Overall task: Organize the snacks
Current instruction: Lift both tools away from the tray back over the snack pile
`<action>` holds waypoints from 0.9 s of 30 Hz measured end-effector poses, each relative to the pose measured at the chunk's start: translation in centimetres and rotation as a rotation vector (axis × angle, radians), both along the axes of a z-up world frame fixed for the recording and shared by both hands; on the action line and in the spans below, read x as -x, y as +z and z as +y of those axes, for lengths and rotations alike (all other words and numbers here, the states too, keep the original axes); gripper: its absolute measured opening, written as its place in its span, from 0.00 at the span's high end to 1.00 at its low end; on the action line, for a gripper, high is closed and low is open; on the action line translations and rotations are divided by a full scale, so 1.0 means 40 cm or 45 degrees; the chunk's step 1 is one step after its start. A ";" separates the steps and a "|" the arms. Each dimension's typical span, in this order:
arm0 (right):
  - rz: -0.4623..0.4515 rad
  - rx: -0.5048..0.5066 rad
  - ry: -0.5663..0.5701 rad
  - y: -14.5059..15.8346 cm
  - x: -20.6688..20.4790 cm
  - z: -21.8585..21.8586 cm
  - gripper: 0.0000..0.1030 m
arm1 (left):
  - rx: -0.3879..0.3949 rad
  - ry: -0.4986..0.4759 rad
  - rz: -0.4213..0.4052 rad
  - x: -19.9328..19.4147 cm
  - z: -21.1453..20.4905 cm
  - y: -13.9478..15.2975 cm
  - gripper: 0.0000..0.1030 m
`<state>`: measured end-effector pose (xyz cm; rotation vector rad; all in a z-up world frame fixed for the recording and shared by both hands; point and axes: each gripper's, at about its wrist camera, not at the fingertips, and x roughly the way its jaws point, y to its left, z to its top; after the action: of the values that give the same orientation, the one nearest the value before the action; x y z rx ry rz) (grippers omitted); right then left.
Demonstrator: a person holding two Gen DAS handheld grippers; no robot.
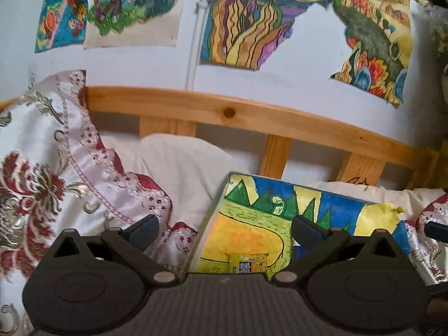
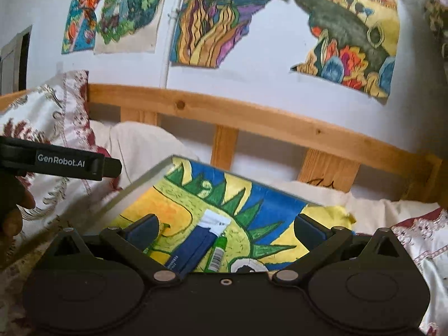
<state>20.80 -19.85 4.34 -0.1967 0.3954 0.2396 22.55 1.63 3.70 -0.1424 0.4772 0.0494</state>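
A flat board painted in yellow, green and blue lies on the bed. On it rest a dark blue snack packet with a white end and a small green packet with a barcode, side by side. Above them my right gripper is open, touching neither. In the left wrist view the same board carries a small yellow packet near the bottom of the view. My left gripper is open over the board's left edge, with nothing between its fingers.
A red-and-white patterned bedspread and white pillows surround the board. Behind runs a wooden headboard rail, with paintings on the wall above. The left gripper's finger and a person's hand show at the right view's left edge.
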 end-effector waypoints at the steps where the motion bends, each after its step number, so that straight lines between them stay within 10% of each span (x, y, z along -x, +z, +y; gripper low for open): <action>1: -0.010 0.000 0.001 0.009 0.011 0.000 0.01 | -0.001 -0.001 -0.006 0.011 0.003 0.007 0.01; 19: -0.148 -0.040 0.085 0.106 0.280 -0.040 0.01 | -0.068 -0.025 -0.191 0.298 0.015 0.030 0.01; 27: -0.066 -0.008 0.133 0.073 0.349 -0.051 0.01 | -0.115 -0.087 -0.088 0.379 0.006 -0.022 0.00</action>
<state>6.83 -21.89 7.24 -0.2171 0.3332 0.3377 7.41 1.85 2.83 -0.0387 0.4101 -0.0008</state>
